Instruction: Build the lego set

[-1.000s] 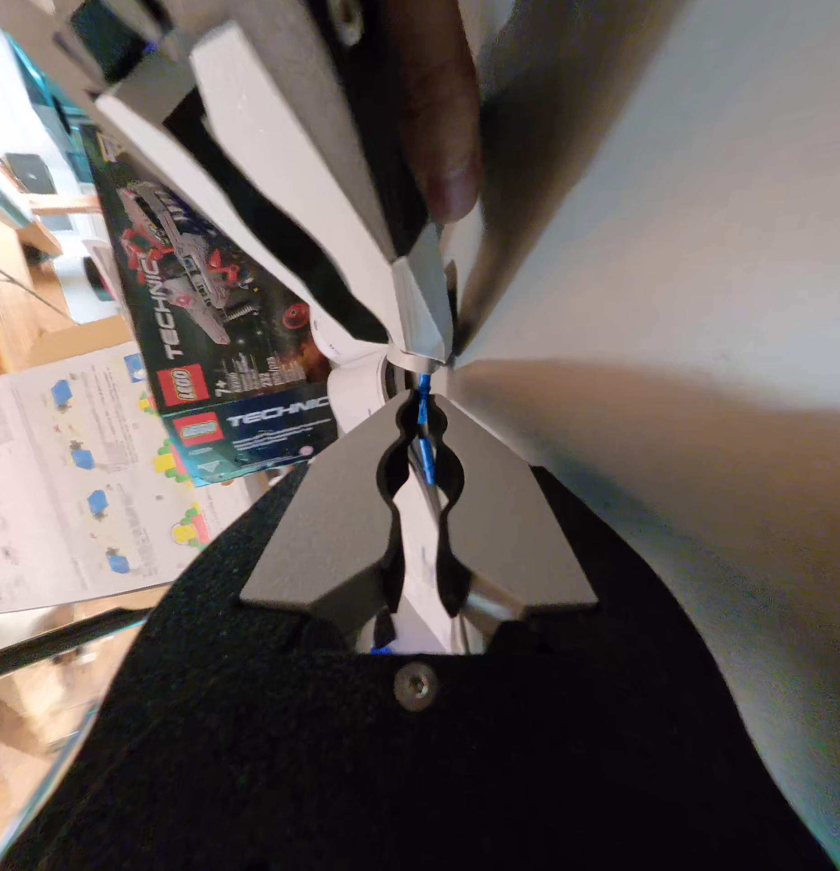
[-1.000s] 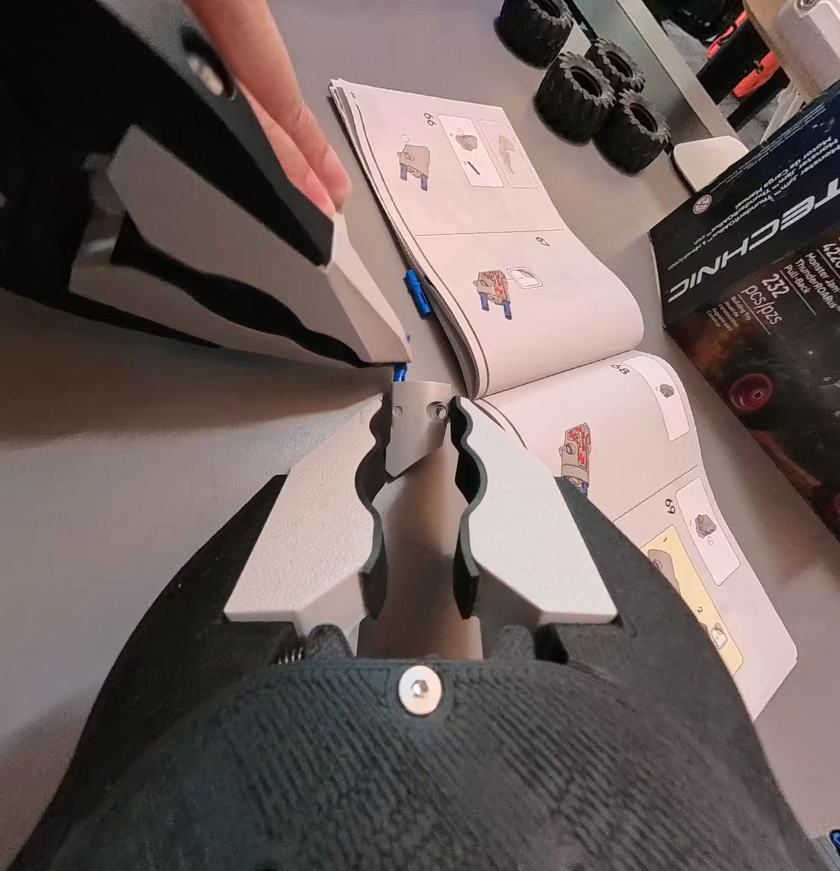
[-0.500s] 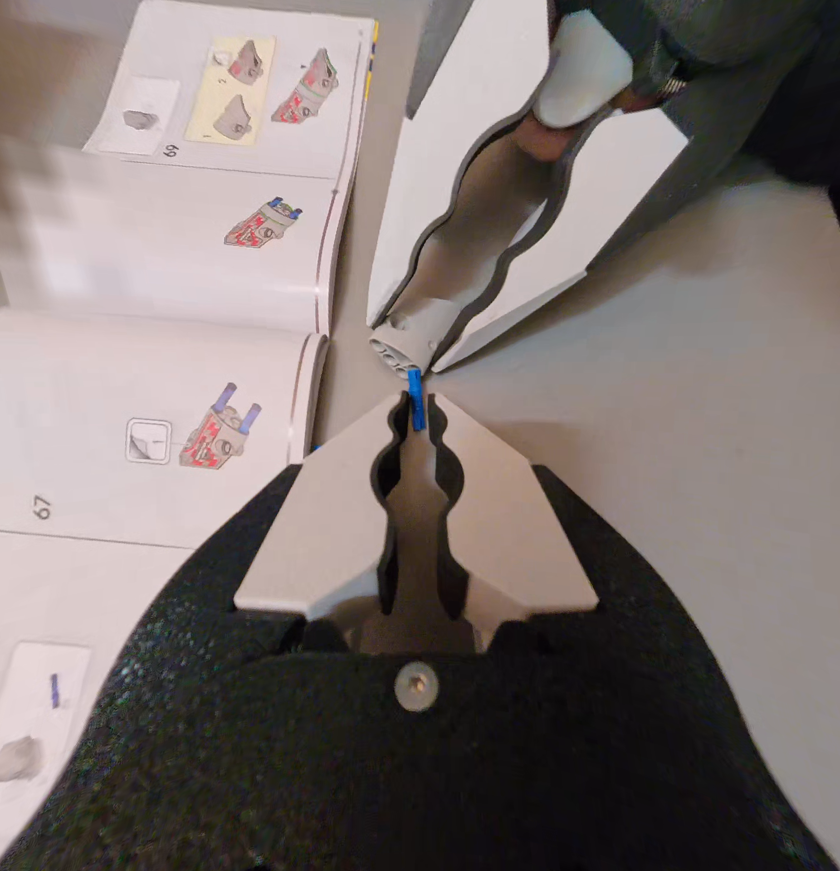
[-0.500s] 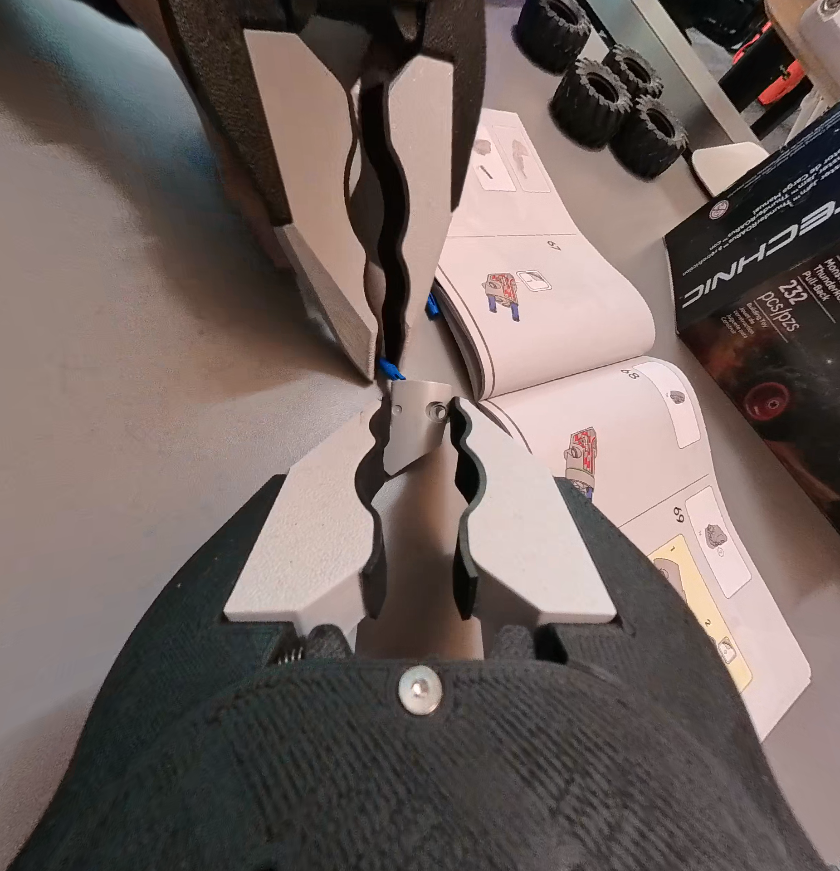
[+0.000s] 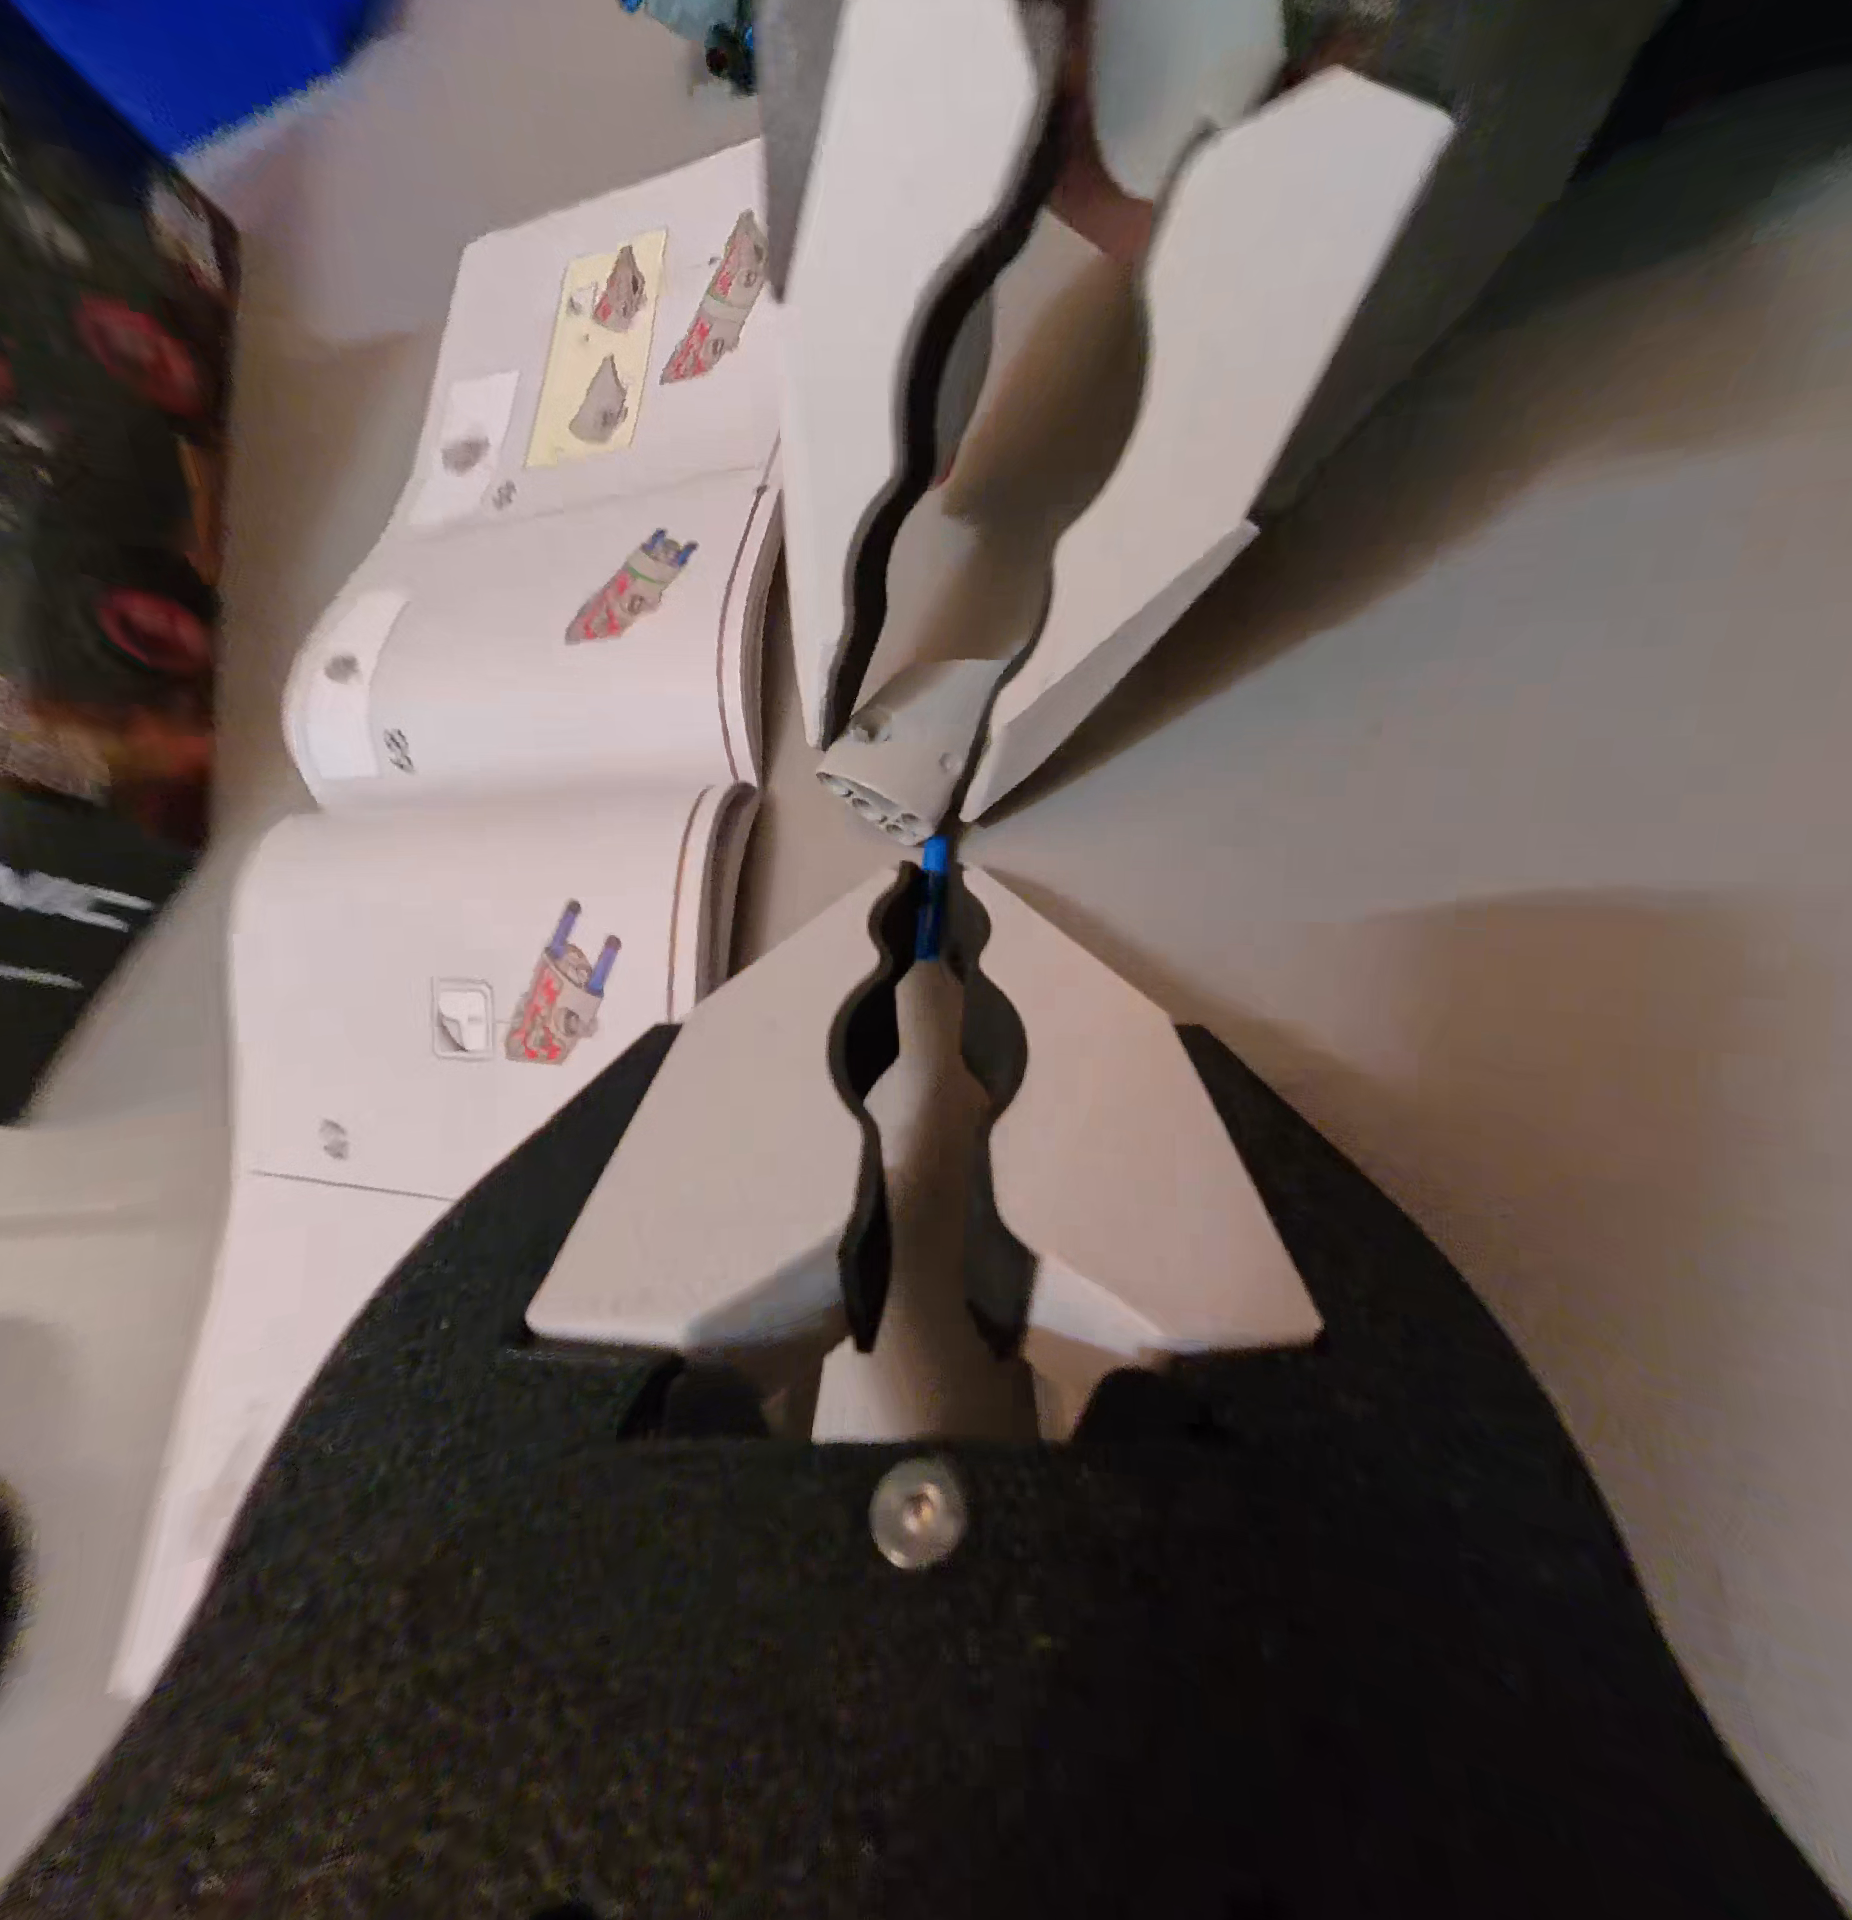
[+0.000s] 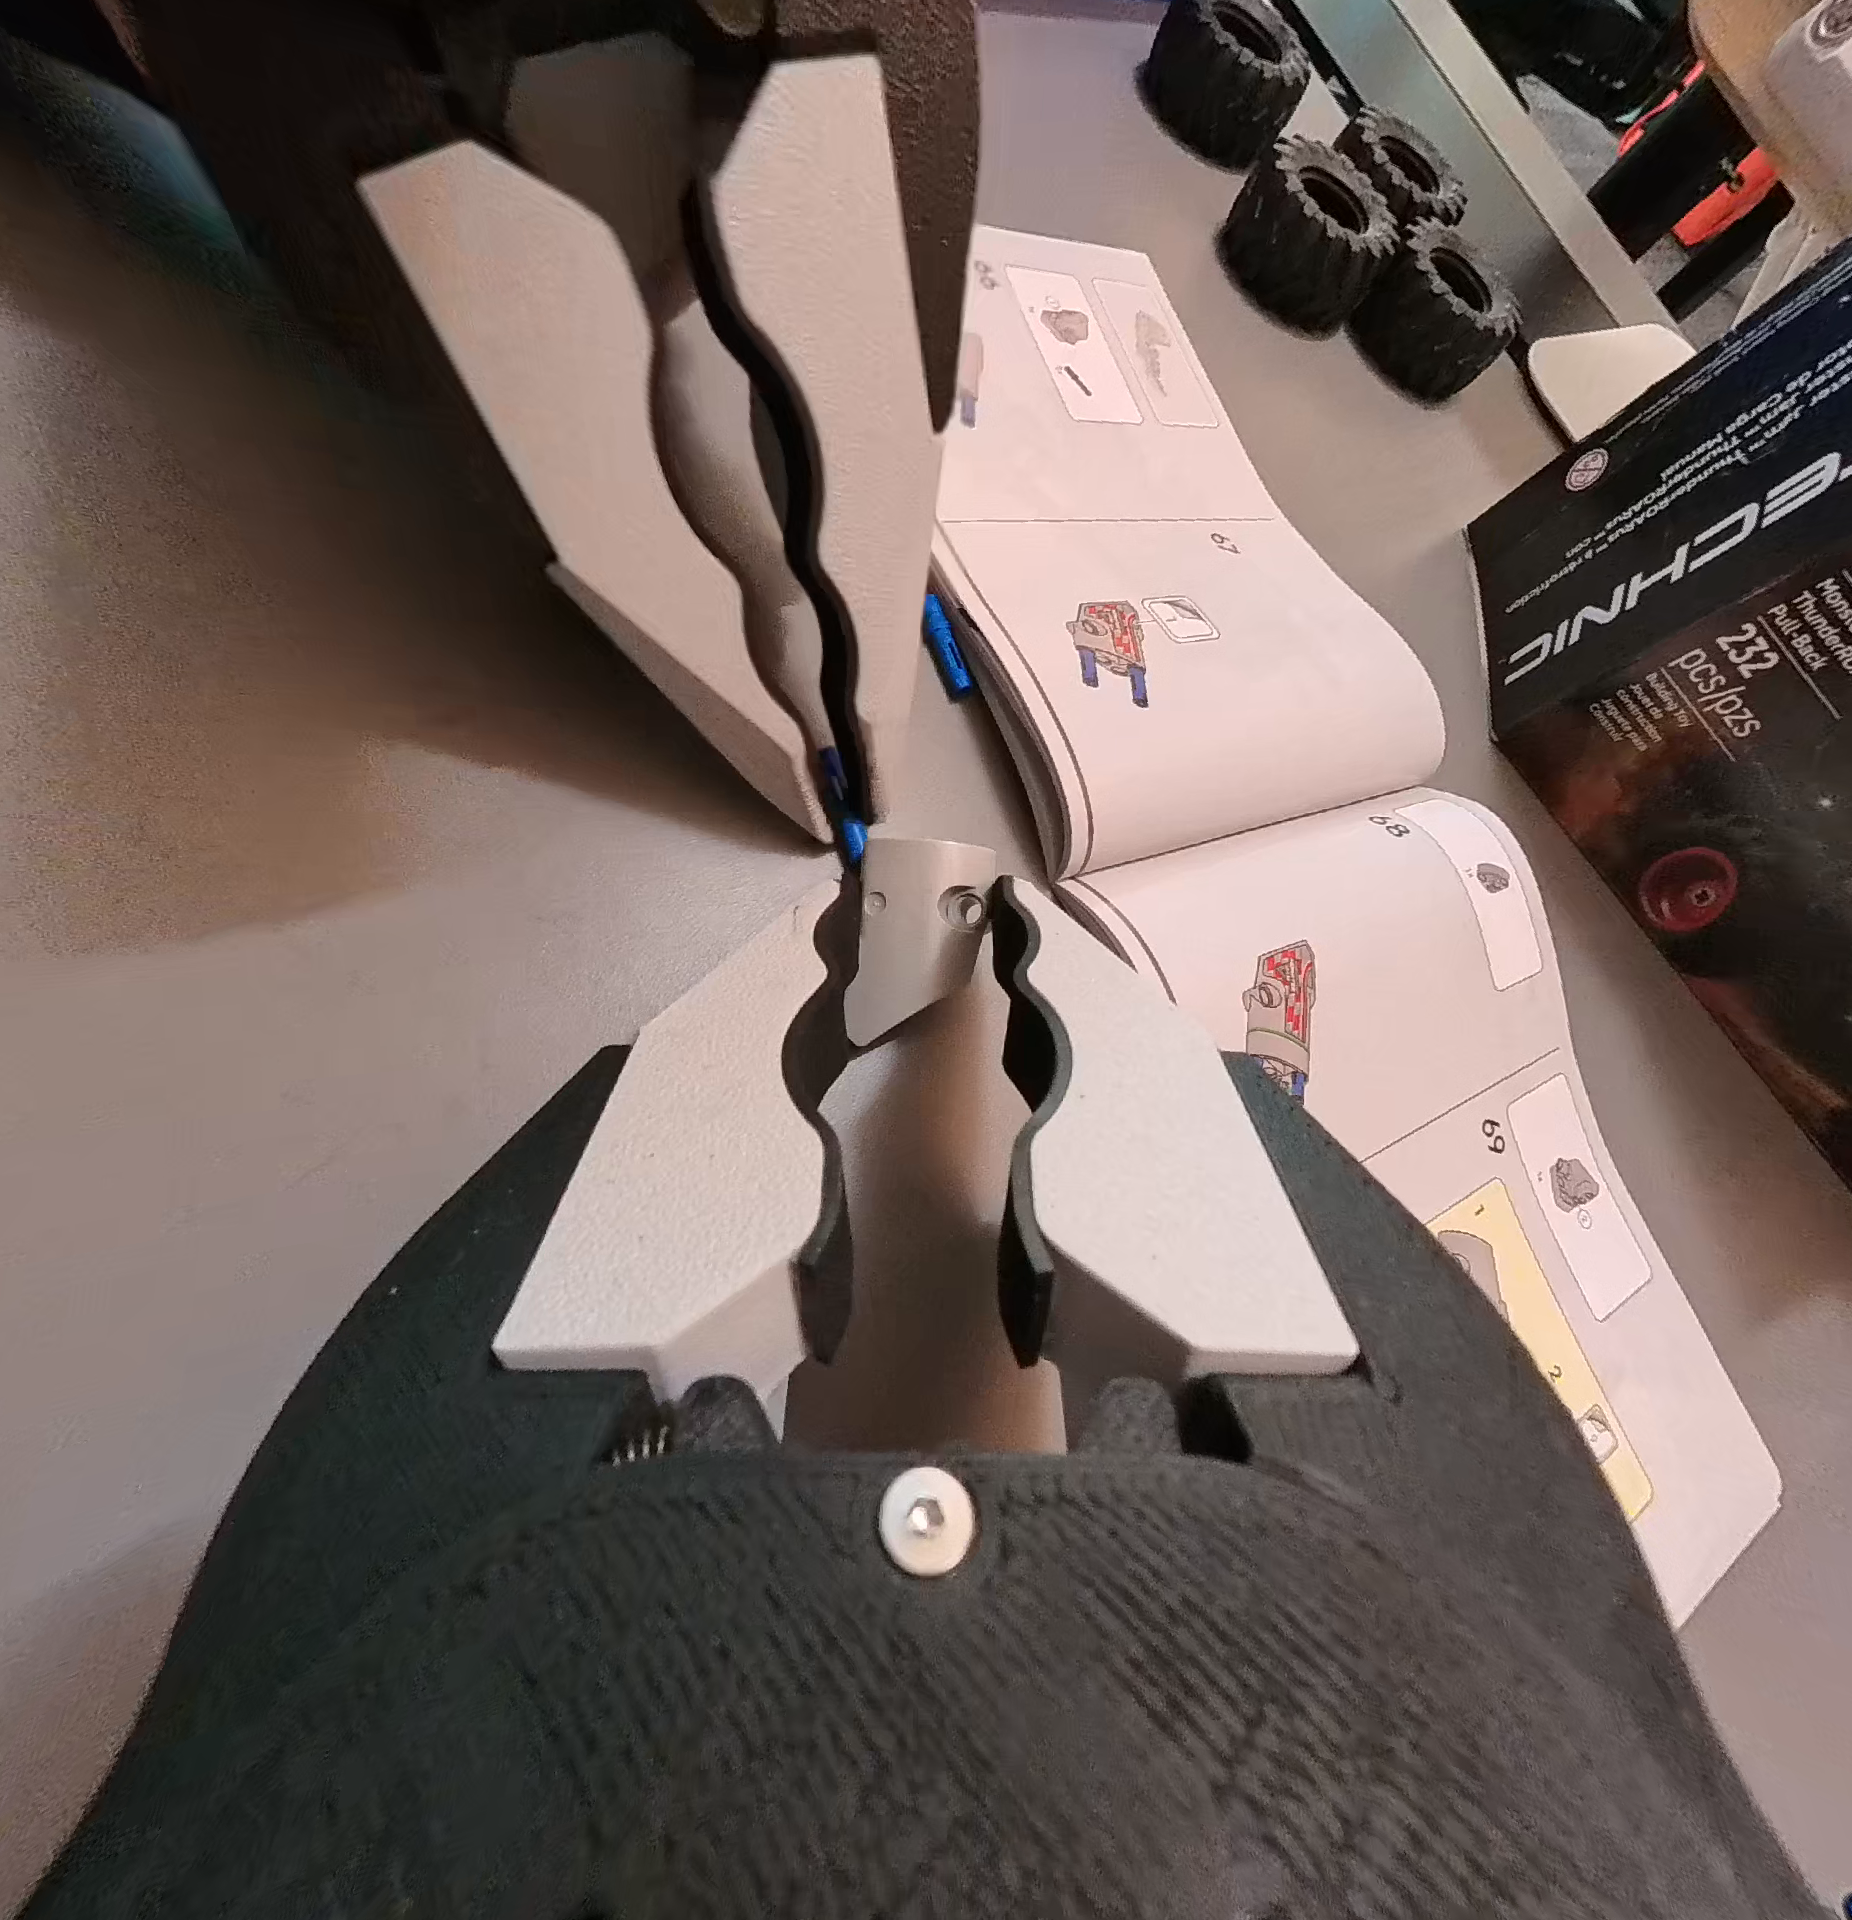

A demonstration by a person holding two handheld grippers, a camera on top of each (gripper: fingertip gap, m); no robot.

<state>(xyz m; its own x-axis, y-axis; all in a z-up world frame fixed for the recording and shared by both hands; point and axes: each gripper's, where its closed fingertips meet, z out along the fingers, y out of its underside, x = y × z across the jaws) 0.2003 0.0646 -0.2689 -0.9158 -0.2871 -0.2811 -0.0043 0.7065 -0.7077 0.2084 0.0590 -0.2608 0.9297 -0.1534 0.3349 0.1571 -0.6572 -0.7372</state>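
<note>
Blue plastic marks the step: our left gripper [image 5: 927,883] is clamped on a blue pin [image 5: 932,896], and our right gripper [image 6: 927,914] pinches a grey panel piece [image 6: 917,935] at its fingertips, both held above the grey table [image 6: 278,1039]. Half a second ago the pin's tip stood just short of the piece's holed end; now it touches or sits just at one of the holes, and the left view has swung so that the box [image 5: 80,520] shows beyond the open instruction booklet [image 5: 548,727]. We judge that the pin has lined up with its hole and insertion is starting, though we cannot tell how deep it has gone. Seen from the right wrist, the pin meets the piece's upper left corner, end-on, with the two grippers tip to tip. A second blue pin [image 6: 945,644] lies on the table beside the booklet's edge, and black tyres [image 6: 1348,229] stand well apart at the back.
</note>
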